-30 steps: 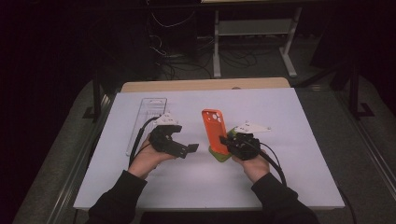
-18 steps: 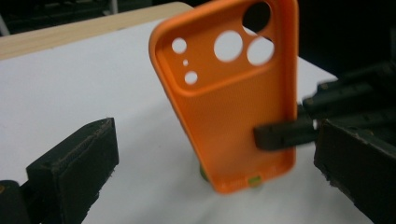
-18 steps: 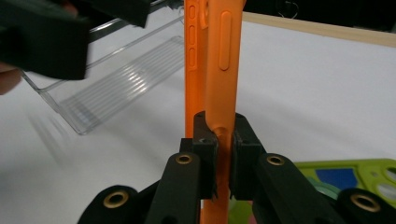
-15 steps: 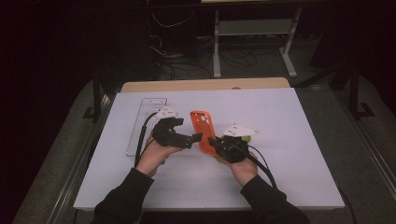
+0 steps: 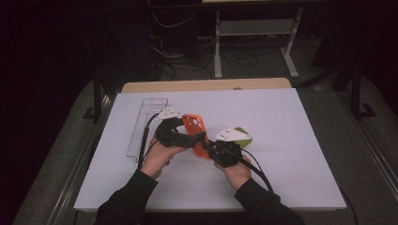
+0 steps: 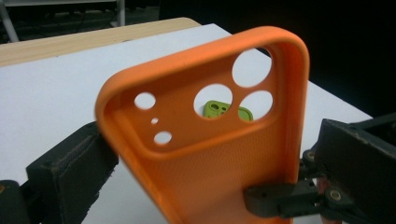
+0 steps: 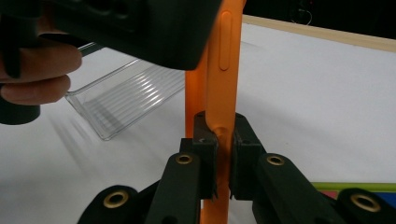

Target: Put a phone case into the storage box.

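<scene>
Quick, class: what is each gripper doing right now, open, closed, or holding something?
Left gripper: open, jaws on either side of the orange phone case, not pressing it.
Right gripper: closed on the orange phone case's edge.

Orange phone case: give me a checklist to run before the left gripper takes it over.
1. Right gripper clamped on the orange phone case: ok, pinching its side wall.
2. Left gripper around the case: ok, case sits between its fingers.
3. Left fingers pressing the case: cannot tell.
4. Case lifted off the table: ok.
5. Green case out of the way: ok, lying behind the right hand.
6. Clear tray free: ok.
</scene>
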Available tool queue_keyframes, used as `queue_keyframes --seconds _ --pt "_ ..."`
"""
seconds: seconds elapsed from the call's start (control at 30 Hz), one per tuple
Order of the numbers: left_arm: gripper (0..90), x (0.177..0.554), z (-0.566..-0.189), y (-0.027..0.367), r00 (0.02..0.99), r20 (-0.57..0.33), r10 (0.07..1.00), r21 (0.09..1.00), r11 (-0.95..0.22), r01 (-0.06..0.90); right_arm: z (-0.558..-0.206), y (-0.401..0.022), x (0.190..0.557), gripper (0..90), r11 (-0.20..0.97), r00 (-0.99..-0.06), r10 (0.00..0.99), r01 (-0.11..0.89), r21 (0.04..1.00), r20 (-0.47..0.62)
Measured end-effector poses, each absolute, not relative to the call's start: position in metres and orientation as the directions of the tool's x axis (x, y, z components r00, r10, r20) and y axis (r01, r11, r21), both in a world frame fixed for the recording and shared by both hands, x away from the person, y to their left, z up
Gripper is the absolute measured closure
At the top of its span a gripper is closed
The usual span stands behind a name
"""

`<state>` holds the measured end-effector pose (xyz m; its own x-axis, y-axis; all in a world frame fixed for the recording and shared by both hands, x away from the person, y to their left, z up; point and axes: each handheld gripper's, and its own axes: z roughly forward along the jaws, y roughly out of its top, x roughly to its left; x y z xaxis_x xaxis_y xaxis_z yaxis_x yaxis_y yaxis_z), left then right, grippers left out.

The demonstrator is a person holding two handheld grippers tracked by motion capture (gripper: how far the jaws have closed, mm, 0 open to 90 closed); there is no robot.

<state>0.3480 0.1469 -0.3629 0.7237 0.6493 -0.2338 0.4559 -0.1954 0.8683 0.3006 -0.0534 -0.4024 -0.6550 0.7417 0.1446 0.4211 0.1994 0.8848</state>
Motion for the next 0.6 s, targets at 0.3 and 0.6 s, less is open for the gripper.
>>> queue_keyframes --seconds 0.3,0.6 --pt "0.0 0.3471 -0.3682 0.1427 0.724 -0.240 0.647 0.865 -0.196 0.462 -0.4028 -0.0476 0.2964 81.6 0.207 -0.663 0.735 0.420 0.884 0.143" --pt "0.0 0.3474 -0.3700 0.1416 0.717 -0.261 0.646 0.865 -0.173 0.471 -0.4068 -0.0431 0.2947 81.3 0.247 -0.677 0.728 0.404 0.881 0.106"
